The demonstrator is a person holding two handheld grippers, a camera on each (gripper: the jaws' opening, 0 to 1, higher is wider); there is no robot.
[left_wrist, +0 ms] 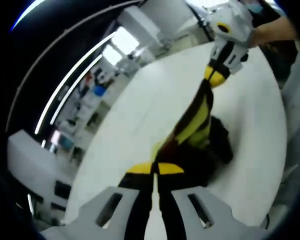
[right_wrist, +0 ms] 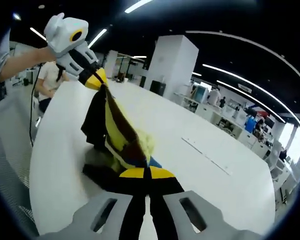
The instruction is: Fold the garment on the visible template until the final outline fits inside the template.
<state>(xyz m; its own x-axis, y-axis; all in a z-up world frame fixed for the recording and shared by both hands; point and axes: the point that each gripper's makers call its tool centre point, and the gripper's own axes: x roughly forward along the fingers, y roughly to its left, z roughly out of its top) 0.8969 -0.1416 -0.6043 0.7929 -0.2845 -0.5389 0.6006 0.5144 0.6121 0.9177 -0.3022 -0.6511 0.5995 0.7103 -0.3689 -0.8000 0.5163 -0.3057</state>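
A black and yellow garment (left_wrist: 195, 120) hangs stretched between my two grippers above a white table (left_wrist: 140, 110). My left gripper (left_wrist: 154, 169) is shut on one end of the cloth, its yellow pads pressed together at the bottom of the left gripper view. My right gripper (left_wrist: 216, 75) is at the upper right, shut on the other end and held by a hand. In the right gripper view the garment (right_wrist: 115, 130) sags in loose folds onto the table (right_wrist: 200, 130). There my right gripper (right_wrist: 147, 173) pinches it below, and my left gripper (right_wrist: 96, 79) holds it at the upper left.
The table's round edge (right_wrist: 40, 150) curves past on the left, with a person (right_wrist: 47, 75) seated beyond it. A white pillar (right_wrist: 172, 62) and rows of desks (right_wrist: 230, 115) stand behind the table. A thin line (right_wrist: 205, 155) marks the tabletop.
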